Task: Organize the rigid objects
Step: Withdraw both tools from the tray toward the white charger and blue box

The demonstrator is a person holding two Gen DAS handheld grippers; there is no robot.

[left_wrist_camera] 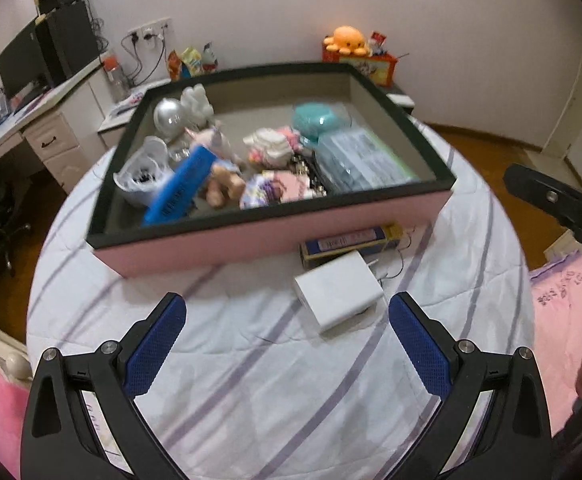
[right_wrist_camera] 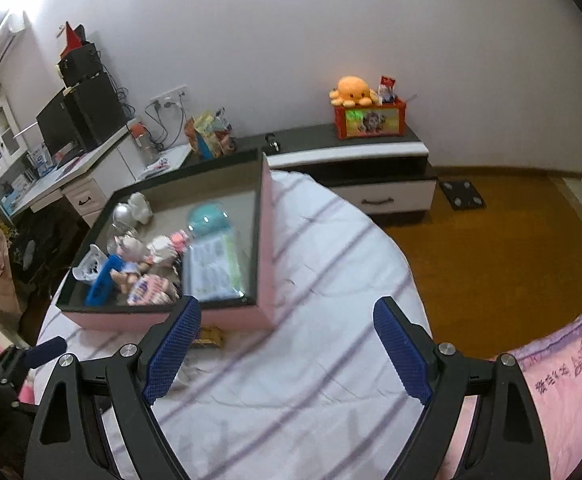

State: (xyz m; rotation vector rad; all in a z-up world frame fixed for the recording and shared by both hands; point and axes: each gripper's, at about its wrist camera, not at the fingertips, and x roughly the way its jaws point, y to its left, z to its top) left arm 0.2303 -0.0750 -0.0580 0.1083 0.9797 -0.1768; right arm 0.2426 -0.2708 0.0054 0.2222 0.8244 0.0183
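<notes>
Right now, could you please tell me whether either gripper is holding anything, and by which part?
Nothing is held. The left gripper and the right gripper are both open over the bed.

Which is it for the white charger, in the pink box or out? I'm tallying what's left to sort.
Out. The white charger lies on the striped bedsheet in front of the pink box, beside a blue-and-yellow box.

Pink box (left_wrist_camera: pixel 275 236), white charger (left_wrist_camera: pixel 339 292), purple-striped white sheet (left_wrist_camera: pixel 251 360).

A white charger (left_wrist_camera: pixel 339 295) and a flat blue tin (left_wrist_camera: pixel 351 243) lie on the bedspread beside the pink box (left_wrist_camera: pixel 275 236) of toys.
</notes>
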